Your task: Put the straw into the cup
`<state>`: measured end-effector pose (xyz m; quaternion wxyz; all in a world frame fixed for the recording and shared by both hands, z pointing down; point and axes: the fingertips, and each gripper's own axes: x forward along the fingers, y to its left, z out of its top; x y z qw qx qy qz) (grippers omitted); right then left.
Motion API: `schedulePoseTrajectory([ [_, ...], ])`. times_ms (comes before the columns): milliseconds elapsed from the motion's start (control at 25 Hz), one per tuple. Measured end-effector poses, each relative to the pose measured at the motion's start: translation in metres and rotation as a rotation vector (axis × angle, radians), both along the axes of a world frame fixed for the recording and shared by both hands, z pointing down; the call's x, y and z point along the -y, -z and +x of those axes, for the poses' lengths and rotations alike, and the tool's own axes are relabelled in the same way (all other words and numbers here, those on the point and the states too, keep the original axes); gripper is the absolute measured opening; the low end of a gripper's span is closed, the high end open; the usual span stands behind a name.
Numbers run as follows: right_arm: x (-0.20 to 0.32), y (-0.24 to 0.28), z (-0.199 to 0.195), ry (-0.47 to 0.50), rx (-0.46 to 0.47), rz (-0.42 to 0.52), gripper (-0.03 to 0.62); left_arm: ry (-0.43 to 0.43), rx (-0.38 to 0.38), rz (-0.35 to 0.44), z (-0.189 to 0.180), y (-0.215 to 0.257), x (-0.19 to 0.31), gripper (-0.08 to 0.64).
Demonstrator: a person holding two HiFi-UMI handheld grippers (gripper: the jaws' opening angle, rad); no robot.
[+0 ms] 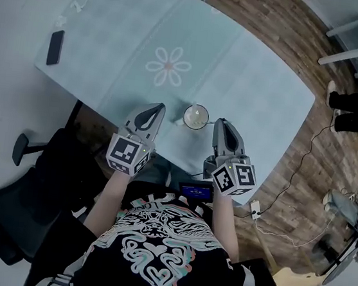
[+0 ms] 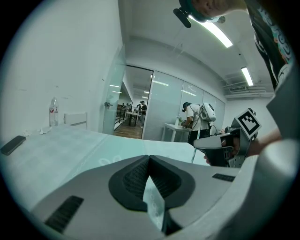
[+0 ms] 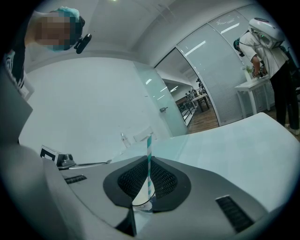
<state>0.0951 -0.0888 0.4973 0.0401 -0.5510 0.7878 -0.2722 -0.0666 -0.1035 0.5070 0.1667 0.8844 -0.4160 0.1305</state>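
Note:
A small white cup (image 1: 196, 116) stands near the front edge of the pale teal table (image 1: 251, 83), between my two grippers. My left gripper (image 1: 159, 107) is just left of the cup, and its jaws (image 2: 149, 157) are shut on a scrap of white paper wrapper (image 2: 154, 206). Right of the cup, my right gripper (image 1: 221, 121) has its jaws (image 3: 149, 160) shut on a teal-and-white striped straw (image 3: 149, 152). The straw sticks out past the fingertips, with white paper round its near end. I cannot make out the straw in the head view.
A black phone (image 1: 55, 47) lies at the table's far left. A black office chair (image 1: 25, 178) is on my left. A water bottle (image 2: 53, 112) stands at the far table edge. Cables (image 1: 306, 161) cross the wooden floor to the right, and people stand at a white desk (image 2: 180, 127).

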Motion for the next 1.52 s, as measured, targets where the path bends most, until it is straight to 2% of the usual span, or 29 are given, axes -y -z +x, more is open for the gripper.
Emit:
schedulePoseTrajectory([
  [720,0.008,-0.013,-0.009,0.038,0.003,-0.027,0.006,0.011,-0.002,-0.022,-0.004,-0.012,0.005,0.005],
  [1520,0.022,-0.017,-0.010,0.051,0.023,-0.039,0.006,-0.024,-0.012,-0.044,0.006,-0.017,0.013,0.005],
])
